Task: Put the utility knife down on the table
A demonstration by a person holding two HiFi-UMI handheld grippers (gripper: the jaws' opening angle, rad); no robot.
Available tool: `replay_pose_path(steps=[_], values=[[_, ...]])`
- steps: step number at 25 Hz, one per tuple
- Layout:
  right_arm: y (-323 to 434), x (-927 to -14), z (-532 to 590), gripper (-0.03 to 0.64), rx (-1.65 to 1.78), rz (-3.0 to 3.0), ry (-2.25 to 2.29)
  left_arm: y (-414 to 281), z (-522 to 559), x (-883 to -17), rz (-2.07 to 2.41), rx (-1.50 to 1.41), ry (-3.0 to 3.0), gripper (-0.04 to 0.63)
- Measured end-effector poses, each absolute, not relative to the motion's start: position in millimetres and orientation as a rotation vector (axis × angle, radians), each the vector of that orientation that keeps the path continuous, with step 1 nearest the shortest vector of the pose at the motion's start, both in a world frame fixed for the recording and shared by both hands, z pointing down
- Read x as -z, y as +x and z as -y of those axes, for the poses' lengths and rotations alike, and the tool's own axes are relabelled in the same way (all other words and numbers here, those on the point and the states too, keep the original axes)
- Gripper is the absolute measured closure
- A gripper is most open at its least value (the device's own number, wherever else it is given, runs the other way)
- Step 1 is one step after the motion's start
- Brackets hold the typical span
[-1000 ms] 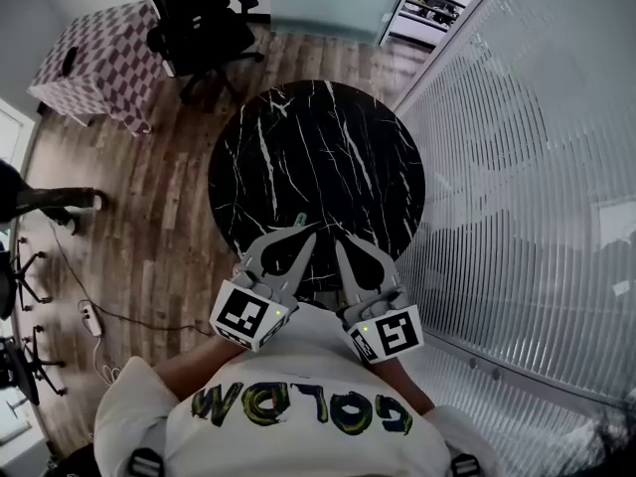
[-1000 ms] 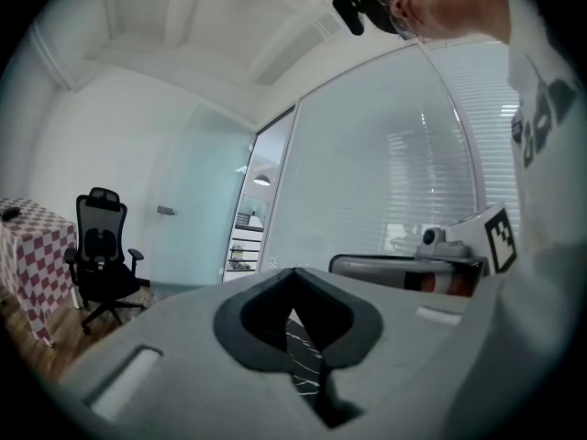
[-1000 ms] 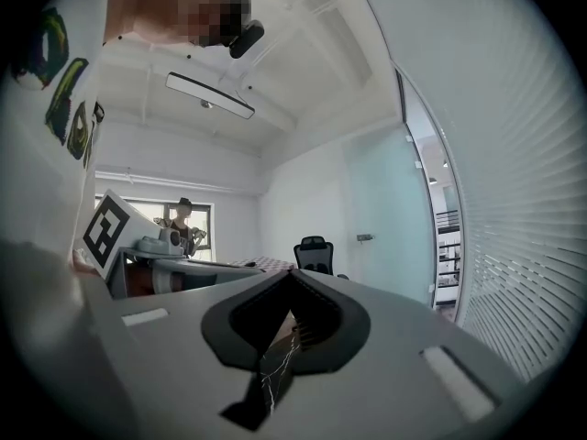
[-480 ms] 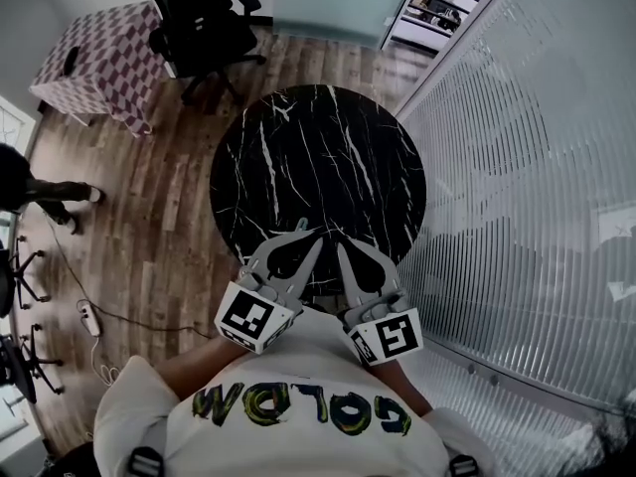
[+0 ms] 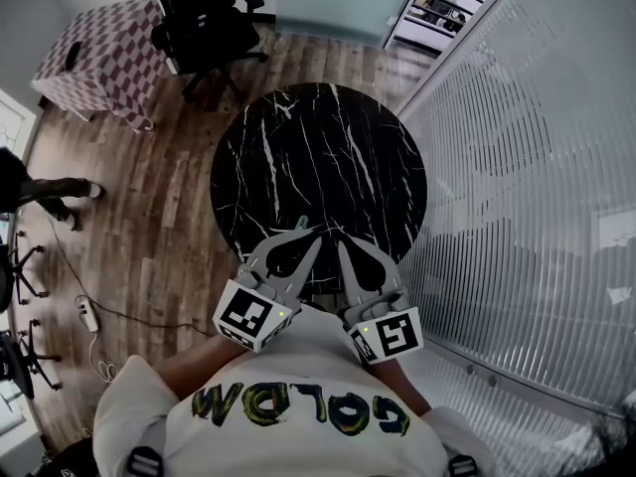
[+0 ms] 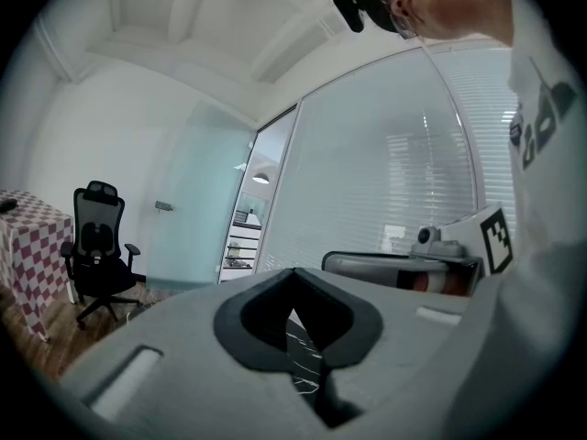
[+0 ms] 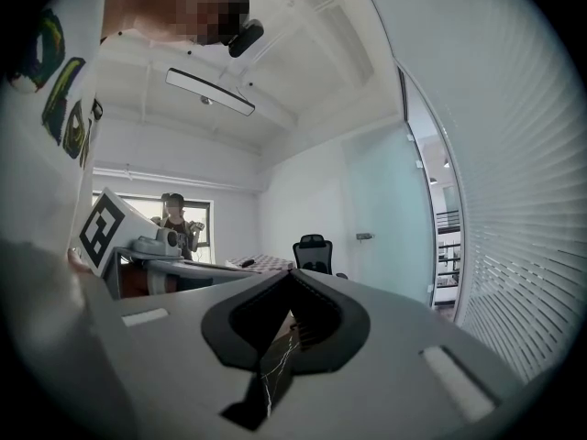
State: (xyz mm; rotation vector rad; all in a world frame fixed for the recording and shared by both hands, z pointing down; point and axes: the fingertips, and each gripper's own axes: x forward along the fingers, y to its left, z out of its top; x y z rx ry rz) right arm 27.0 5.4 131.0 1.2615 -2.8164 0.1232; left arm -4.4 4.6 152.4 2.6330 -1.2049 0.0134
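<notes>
No utility knife shows in any view. The round black marble table (image 5: 318, 157) lies bare in front of me in the head view. My left gripper (image 5: 303, 229) and right gripper (image 5: 340, 246) hover side by side over the table's near edge, close to my chest, tips pointing away from me. Both are shut with nothing between the jaws. In the left gripper view the left gripper (image 6: 293, 271) has its jaws meeting at the tip, and a strip of marble shows through the gap below. The right gripper (image 7: 292, 271) looks the same in its own view.
A black office chair (image 5: 204, 23) and a checkered table (image 5: 99, 58) stand beyond the round table at the upper left. A glass wall with blinds (image 5: 527, 187) runs along the right. A person (image 5: 40, 192) stands at the far left, and a power strip (image 5: 89, 318) lies on the wood floor.
</notes>
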Motion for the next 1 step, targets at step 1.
replay_pose_path(steps=[1], values=[[26.9, -130.0, -4.9, 0.615, -0.121, 2.817, 1.262, -4.5, -4.4, -151.4, 1.205, -0.011, 2.633, 0.591]])
